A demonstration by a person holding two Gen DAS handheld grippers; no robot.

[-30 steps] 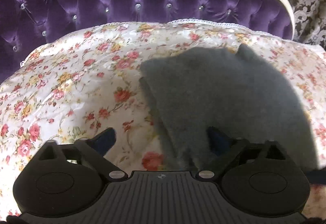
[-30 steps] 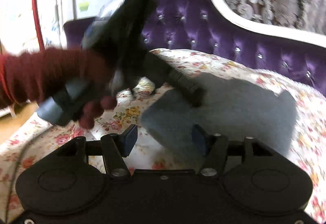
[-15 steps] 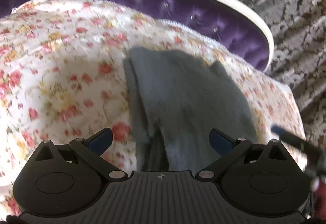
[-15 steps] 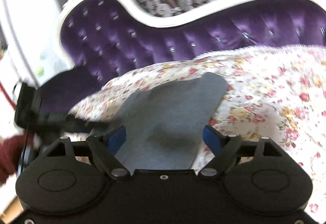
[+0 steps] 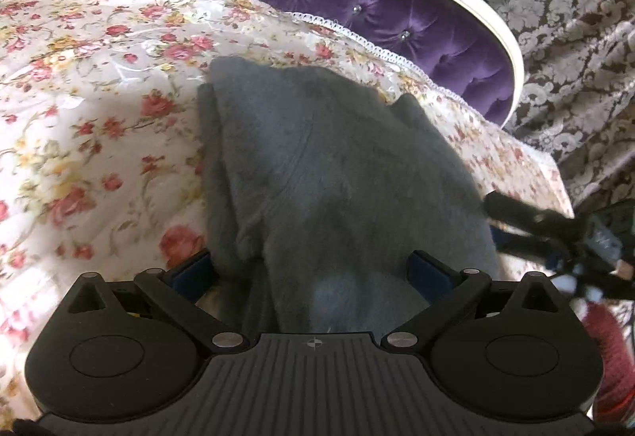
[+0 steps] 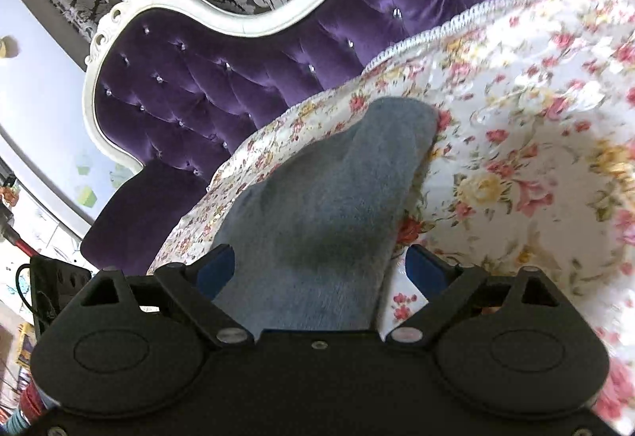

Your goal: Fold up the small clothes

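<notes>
Since the grey garment (image 5: pixel 337 174) runs lengthwise straight ahead between both tools, left gripper (image 5: pixel 313 273) sits spread, unclamped, and right gripper (image 6: pixel 317 269) is opening around its near end.

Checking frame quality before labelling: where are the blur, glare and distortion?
Left wrist view: grey garment fairly sharp, glare on the floral cover, right gripper smeared. Right wrist view: cover's right side motion-blurred; headboard bowed by fisheye.

Grey fleece garment (image 5: pixel 337 174), small and soft, lying folded flat on the floral bedspread (image 5: pixel 99 98). Layered folded edges run along its left side in the left wrist view; one rounded end (image 6: pixel 397 122) points toward the headboard.
</notes>
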